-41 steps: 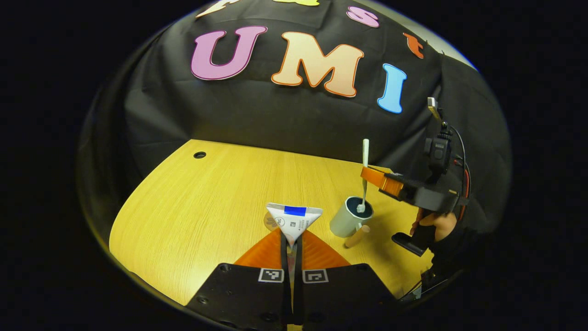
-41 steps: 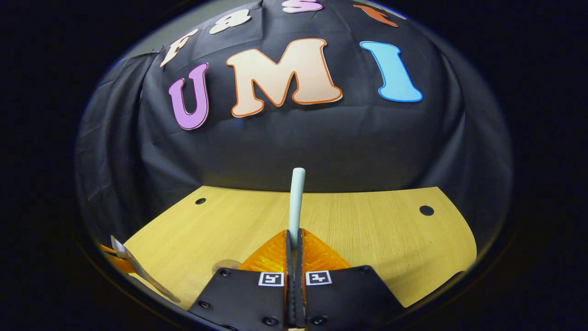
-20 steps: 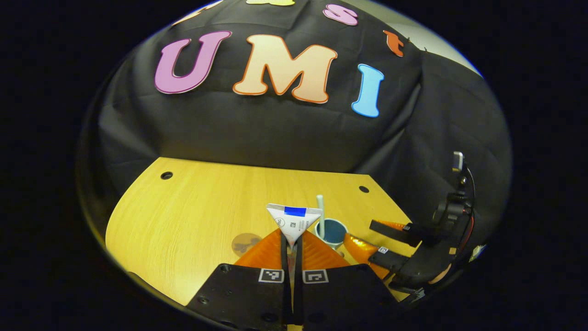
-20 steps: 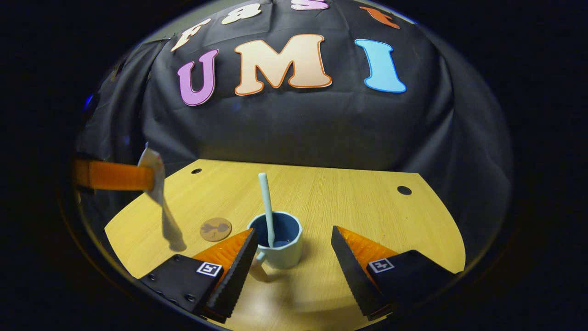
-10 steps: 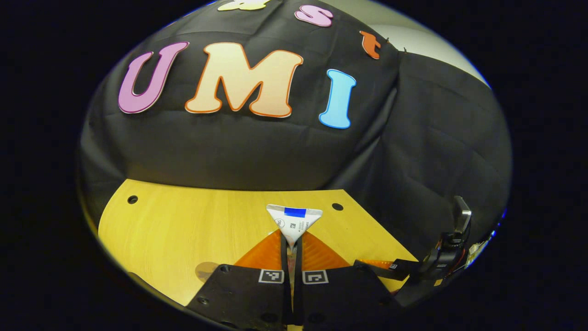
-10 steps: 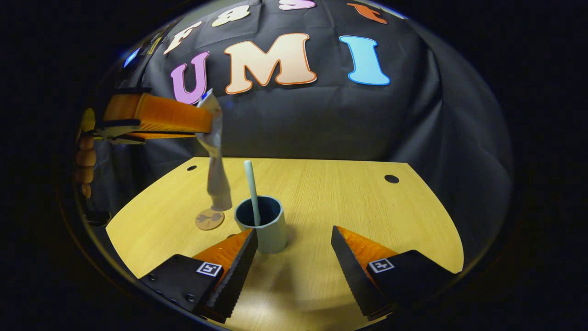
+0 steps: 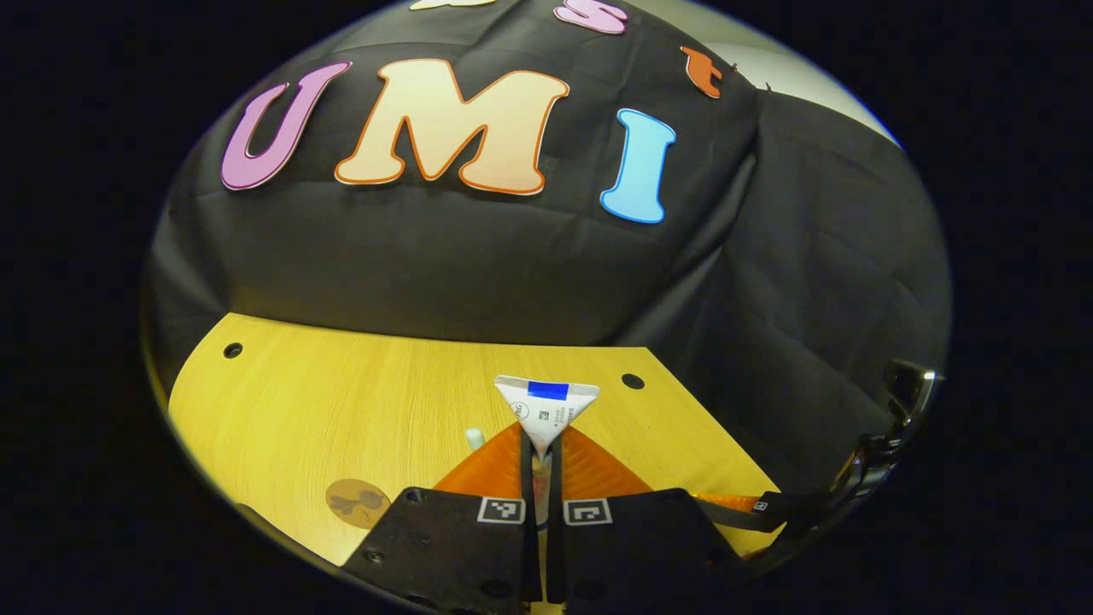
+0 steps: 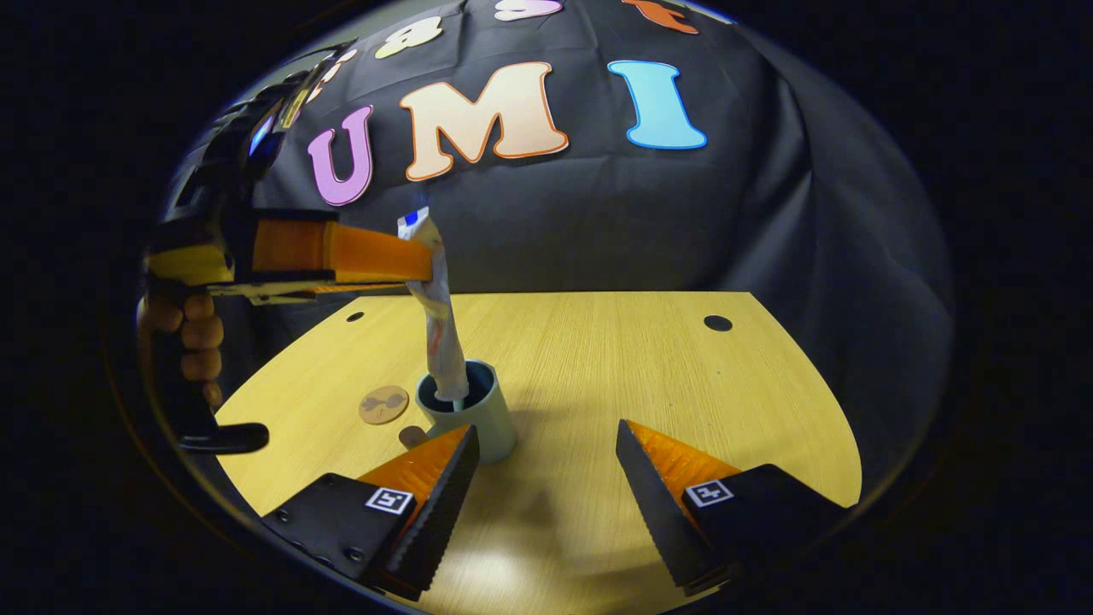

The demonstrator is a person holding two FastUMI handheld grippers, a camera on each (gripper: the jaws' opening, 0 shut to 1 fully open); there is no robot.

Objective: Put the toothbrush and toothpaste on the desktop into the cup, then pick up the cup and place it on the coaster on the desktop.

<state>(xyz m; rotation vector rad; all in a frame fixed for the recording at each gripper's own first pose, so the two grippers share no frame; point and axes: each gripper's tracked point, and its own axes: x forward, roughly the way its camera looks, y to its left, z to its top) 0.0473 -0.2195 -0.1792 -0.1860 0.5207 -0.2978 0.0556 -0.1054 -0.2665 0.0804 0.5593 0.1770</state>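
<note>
My left gripper (image 7: pixel 540 437) is shut on the flat crimped end of the white toothpaste tube (image 7: pixel 546 408). In the right gripper view the toothpaste tube (image 8: pixel 437 320) hangs upright from the left gripper (image 8: pixel 423 256), its lower end inside the mouth of the pale cup (image 8: pixel 474 418). The cup stands on the wooden desktop (image 8: pixel 615 376), with its handle toward the round brown coaster (image 8: pixel 383 404). The tip of the toothbrush (image 7: pixel 475 438) pokes up beside my left fingers. My right gripper (image 8: pixel 546 487) stands open just in front of the cup, touching nothing.
A hand (image 8: pixel 184 333) holds the left gripper's grip at the left. The coaster (image 7: pixel 357 500) lies left of the cup. Round cable holes (image 8: pixel 717 323) sit near the desk's far corners. The black cloth wall closes off the back.
My left gripper has carried the toothpaste over the cup and lowered its end into the mouth. Earlier the right gripper let go of the toothbrush in the cup and opened, drawing back a little.
</note>
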